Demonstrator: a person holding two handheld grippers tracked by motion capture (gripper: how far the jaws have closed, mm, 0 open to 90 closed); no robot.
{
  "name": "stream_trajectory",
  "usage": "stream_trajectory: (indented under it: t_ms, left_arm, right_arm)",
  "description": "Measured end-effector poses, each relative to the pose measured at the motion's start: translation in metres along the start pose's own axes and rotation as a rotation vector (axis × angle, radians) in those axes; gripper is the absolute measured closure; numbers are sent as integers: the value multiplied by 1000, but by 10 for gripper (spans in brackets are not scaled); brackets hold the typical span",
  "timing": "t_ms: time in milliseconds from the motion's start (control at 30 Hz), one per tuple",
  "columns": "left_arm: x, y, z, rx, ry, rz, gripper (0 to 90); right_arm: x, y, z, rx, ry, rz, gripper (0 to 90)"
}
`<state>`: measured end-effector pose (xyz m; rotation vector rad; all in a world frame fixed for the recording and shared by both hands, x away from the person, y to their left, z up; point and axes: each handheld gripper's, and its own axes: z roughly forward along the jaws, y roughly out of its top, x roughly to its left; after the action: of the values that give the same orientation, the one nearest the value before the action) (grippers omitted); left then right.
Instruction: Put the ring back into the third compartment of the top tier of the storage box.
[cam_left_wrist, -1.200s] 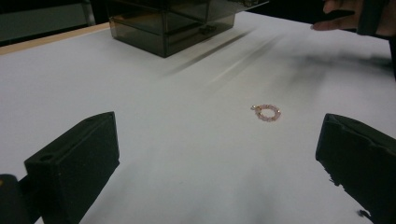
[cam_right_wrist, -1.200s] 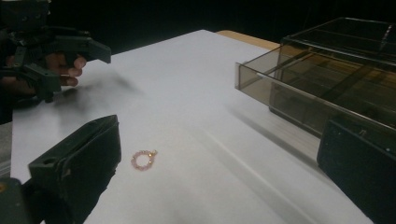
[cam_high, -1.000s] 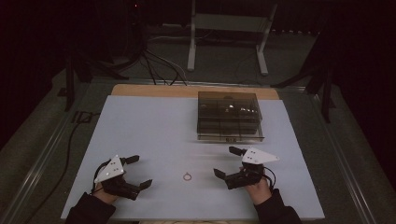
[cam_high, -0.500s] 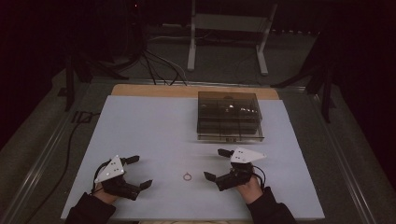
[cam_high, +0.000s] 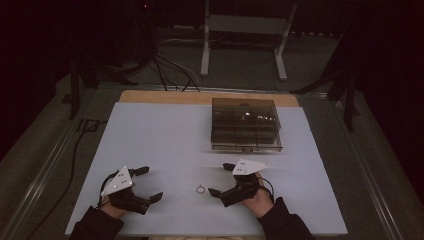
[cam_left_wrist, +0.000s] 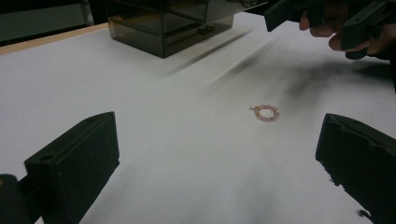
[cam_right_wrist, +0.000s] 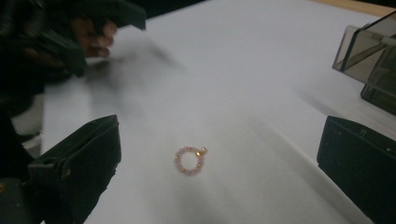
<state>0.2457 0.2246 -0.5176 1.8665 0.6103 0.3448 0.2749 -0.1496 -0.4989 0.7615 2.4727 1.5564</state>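
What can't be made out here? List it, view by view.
1. High view: the contents of the smoked box are hidden by its dark walls and dim light.
2. High view: the bead ring is too small to show beads or colour.
3. Right gripper view: the box is cut off by the right edge.
4. Left gripper view: the right gripper is cut off by the top edge and blurred.

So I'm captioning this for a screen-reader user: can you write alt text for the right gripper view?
A small pink beaded ring lies flat on a white table, between the right gripper's two wide-open black jaws. The left gripper, held in a hand, sits at upper left, and a corner of a smoky transparent box shows at right.
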Motion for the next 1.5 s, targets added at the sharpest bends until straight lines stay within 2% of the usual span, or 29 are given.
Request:
stream_trajectory:
  t_ms: [133,200,267,333,367,400,433,500,667,733,800,867,1000,1133,1300,1500]
  left_arm:
    - [0,0,0,-2,0,3,7]
    - [0,0,0,-2,-2,4,6]
    - [0,0,-1,-8,-2,2,6]
    - [0,0,-1,-9,0,-1,6]
    - [0,0,-1,-9,0,-1,6]
    - [0,0,-1,-7,-1,3,6]
    - [0,0,-1,-8,-1,1,7]
    - [0,0,-1,-10,-2,-1,6]
    - [0,0,-1,-10,-1,-1,6]
    - [0,0,-1,-7,-1,3,6]
    - [0,0,-1,-8,-1,2,6]
    - [0,0,-1,-9,0,0,6]
    - [0,0,-1,-10,-2,-1,7]
    - [0,0,-1,-9,-2,-1,6]
    - [0,0,-1,-11,-3,-3,6]
    - [0,0,-1,-11,-3,-3,6]
  right_arm:
    - [1,1,4,-3,13,1,0]
    - [2,1,5,-10,27,7,56]
    - [3,2,6,-22,55,7,55]
    - [4,3,9,-7,23,4,100]
    - [4,3,9,-7,23,4,100]
    - [5,3,10,2,-9,19,178]
    - [5,2,15,35,-49,24,175]
    - [3,-1,16,30,-16,22,185]
    - [4,0,20,43,5,22,208]
    - [5,0,23,63,10,22,252]
    - [7,0,27,86,10,8,283]
    - [8,-1,30,105,2,-2,369]
    - [9,-1,33,144,6,-2,426]
    - [8,-1,38,178,5,19,451]
    - [7,-3,42,206,-14,0,444]
    - [4,-4,46,238,-9,16,509]
